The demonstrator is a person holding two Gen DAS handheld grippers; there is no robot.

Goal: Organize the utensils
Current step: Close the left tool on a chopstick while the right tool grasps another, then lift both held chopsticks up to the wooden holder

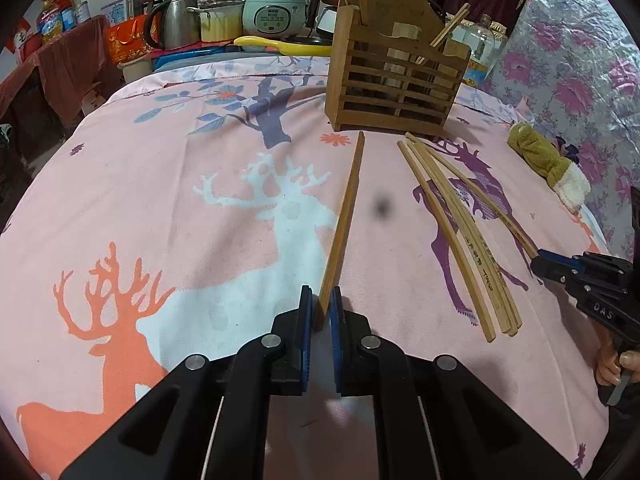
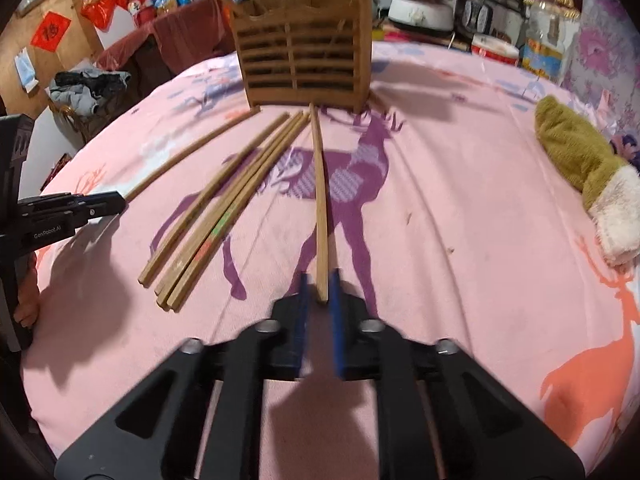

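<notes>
Left gripper (image 1: 321, 306) clamps chopstick (image 1: 343, 232) end, right gripper (image 2: 319, 290) clamps another (image 2: 320, 200) — end grip, may pivot, miss holder (image 2: 304, 60) slot.

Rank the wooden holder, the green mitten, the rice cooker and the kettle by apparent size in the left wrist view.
1. Wooden holder, clearly the largest.
2. Rice cooker and kettle look about alike; not ranked between them.
3. Green mitten, similar in extent but nearer the camera and stretched at the fisheye edge, so its place is unsure.

Black left gripper (image 1: 322, 306), blue fingers (image 1: 306, 320), silver screws, white cable
</notes>
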